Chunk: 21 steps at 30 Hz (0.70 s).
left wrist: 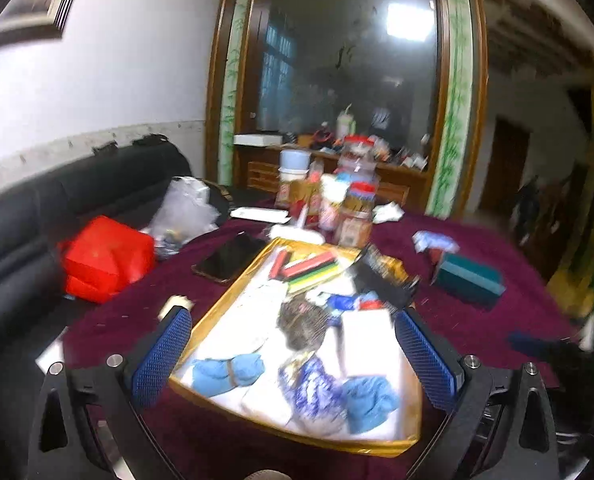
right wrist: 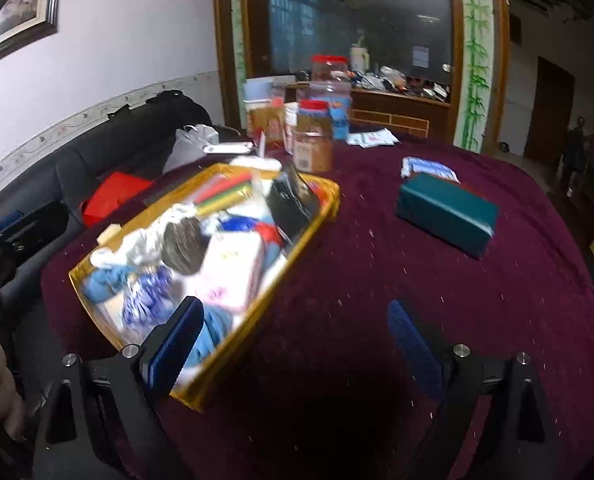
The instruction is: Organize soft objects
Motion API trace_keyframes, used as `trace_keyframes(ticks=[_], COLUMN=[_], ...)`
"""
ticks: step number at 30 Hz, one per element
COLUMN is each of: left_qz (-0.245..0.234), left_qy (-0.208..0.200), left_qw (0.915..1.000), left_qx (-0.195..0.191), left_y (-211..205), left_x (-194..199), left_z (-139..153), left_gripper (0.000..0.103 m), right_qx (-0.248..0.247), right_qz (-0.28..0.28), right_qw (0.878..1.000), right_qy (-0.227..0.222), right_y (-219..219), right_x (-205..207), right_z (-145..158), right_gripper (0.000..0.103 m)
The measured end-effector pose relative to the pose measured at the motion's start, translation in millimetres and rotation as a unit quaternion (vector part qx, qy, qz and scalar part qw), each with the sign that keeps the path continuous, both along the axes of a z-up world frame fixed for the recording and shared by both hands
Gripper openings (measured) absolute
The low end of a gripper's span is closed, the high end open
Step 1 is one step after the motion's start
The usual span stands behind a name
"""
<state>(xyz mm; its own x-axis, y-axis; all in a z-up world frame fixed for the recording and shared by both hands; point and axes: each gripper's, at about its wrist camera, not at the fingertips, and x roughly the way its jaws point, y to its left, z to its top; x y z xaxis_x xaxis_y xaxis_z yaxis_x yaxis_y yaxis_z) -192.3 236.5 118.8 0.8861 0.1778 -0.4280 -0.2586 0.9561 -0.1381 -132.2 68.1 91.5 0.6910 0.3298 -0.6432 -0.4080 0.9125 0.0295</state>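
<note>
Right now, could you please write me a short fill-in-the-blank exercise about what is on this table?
1. The gold tray and the teal box both rest on a ____ tablecloth.
2. The black phone lies on the cloth, outside the tray and ____ it.
3. The right gripper is open and holds ____.
4. The jars beyond the tray have ____ lids.

Missing words: maroon; beside; nothing; red

My right gripper (right wrist: 295,336): jaws wide, nothing between, over maroon cloth (right wrist: 377,280). Gold tray (right wrist: 297,240) at left, crammed: blue cloths (right wrist: 105,280), pink pack (right wrist: 233,268), black wallet (right wrist: 289,204). Teal box (right wrist: 447,210) apart at right; jars (right wrist: 313,136) behind
</note>
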Motion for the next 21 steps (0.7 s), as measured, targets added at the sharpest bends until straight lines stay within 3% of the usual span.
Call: trace_keyframes(ticks=[3,6,21], left_qz=[0.029,0.051,0.035], left_qy=[0.036,0.074,0.102], left_qw=[0.9978,0.9934,0.9921], left_qx=[0.049,0.071,0.064], left_y=[-19,-26,-36], left_x=[2,12,14], left_z=[-5,-12,-19], left_gripper=[0.103,0.103,0.103], right_qx=[0.002,-0.002,-0.012], right_qz=[-0.005,-0.005,-0.009], right_qw=[1.000,1.000,1.000], right_qy=[0.007,0.009,0.014], right_y=[-7,-9,-6], right_x=[-4,-7,-11], right_z=[-6,-9,-14], right_gripper=[0.093,0.093,0.093])
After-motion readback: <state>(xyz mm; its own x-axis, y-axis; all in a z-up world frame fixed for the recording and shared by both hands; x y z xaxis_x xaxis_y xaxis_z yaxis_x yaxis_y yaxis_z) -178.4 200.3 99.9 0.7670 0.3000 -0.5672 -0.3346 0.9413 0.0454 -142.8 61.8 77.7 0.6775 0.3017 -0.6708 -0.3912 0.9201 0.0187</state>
